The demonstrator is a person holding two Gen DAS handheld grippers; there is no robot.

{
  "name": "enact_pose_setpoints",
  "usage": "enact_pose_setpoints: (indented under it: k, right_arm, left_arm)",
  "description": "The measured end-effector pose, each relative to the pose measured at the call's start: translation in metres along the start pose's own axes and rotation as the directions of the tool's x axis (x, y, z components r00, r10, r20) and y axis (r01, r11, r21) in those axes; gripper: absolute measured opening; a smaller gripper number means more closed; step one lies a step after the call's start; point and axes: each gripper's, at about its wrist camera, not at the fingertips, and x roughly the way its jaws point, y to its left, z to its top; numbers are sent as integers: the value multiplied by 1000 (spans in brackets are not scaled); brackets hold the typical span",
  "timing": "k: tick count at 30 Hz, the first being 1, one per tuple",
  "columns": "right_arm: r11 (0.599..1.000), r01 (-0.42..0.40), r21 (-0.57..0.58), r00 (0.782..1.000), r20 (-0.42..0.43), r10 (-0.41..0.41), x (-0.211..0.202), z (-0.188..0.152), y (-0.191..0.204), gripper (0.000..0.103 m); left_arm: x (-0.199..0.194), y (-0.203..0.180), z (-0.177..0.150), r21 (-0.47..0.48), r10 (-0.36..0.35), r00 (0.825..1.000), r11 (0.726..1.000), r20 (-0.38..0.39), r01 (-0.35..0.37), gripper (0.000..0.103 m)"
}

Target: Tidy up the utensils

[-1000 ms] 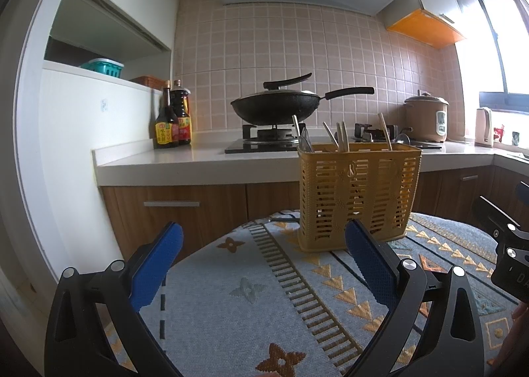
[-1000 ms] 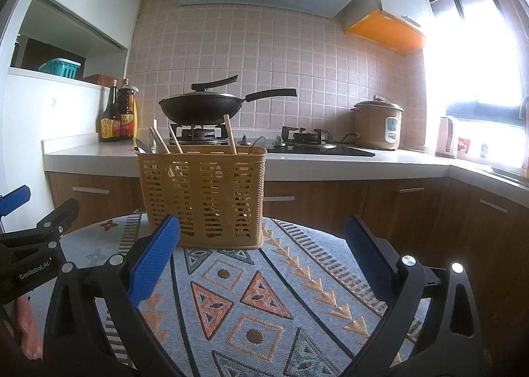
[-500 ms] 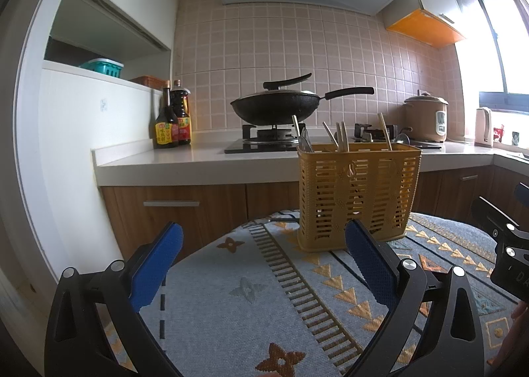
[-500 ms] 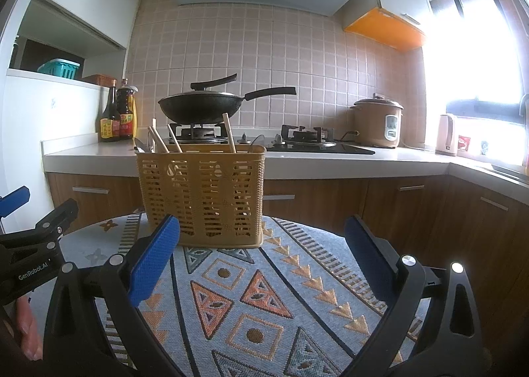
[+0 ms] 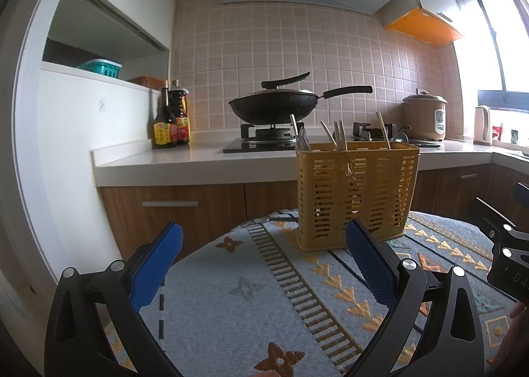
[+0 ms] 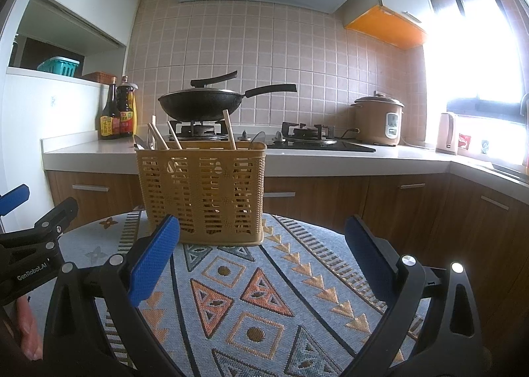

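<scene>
A yellow slotted utensil basket (image 5: 357, 195) stands on the far part of a patterned tablecloth (image 5: 251, 297); it also shows in the right wrist view (image 6: 201, 191). Chopsticks (image 5: 383, 130) and spoons (image 5: 302, 142) stick up out of it. My left gripper (image 5: 264, 264) is open and empty, low over the cloth, short of the basket and to its left. My right gripper (image 6: 263, 261) is open and empty, just short of the basket, which stands to the left of its midline.
Behind the table runs a white kitchen counter (image 5: 158, 165) with a wok on the stove (image 5: 274, 109), sauce bottles (image 5: 170, 125) and a rice cooker (image 6: 378, 120). The right gripper shows at the right edge of the left wrist view (image 5: 506, 244). The left gripper shows at the left edge of the right wrist view (image 6: 29, 244).
The right wrist view has shifted very slightly. Both grippers stay open and nothing on the table has moved.
</scene>
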Motion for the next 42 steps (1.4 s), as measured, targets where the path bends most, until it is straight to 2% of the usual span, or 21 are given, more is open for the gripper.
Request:
enact_pose_setpoints:
  k: [42]
  right_arm:
    - [1000, 3, 20, 1000, -6, -3, 1, 0, -3, 95]
  left_arm:
    - [-2, 2, 1, 4, 1, 1000, 1000, -1, -1, 95]
